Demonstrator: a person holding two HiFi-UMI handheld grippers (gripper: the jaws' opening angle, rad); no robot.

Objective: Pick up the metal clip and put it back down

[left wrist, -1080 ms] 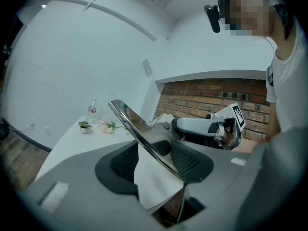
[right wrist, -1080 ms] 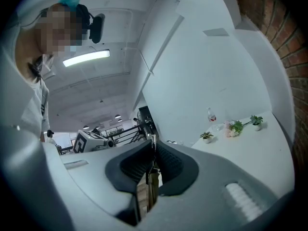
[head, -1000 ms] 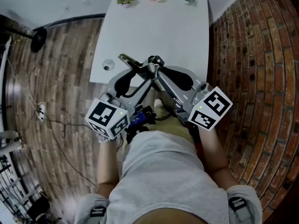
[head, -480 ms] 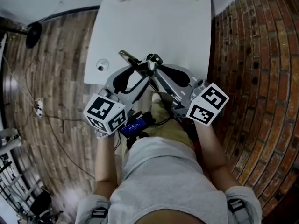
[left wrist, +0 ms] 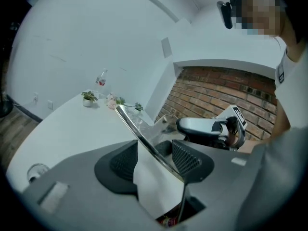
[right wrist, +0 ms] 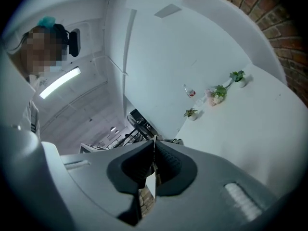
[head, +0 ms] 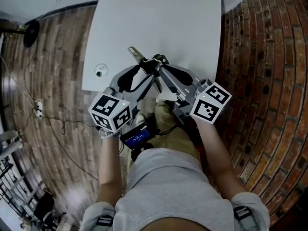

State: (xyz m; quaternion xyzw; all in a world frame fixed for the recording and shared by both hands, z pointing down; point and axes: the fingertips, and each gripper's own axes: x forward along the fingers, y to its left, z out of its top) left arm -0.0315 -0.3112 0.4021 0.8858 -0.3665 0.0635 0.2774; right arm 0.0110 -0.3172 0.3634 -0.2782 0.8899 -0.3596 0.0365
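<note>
Since a second ago both claws have gone further in over the desk [head: 159, 28], and they carry the metal clip [left wrist: 149, 142] with them. The small potted plants [left wrist: 88, 97] have slid almost out of the head view at 12 o'clock. The right claw [right wrist: 153, 163] has just been closing, and its jaws are now nearly pressed together on a thin edge of the clip. The left claw [left wrist: 158, 161] pinches the clip too, and the strip runs slantwise between its two jaws.

The desk is white and smooth. A small round object [head: 99, 71] stands near its corner, at 9 o'clock from the claws. The plants and a small bottle [left wrist: 101, 77] stand along the far edge, in front of a white wall [left wrist: 96, 32]. In the head view a wood-plank floor [head: 53, 81] lies at 9 o'clock and a brick wall [head: 260, 81] at 3 o'clock.

The clip is a long, narrow strip of shiny metal, like a mirror, and it reflects the white around it. It is held over the near half of the desk, where the two claw tips meet. Its free end points to about 11 o'clock in the head view.
</note>
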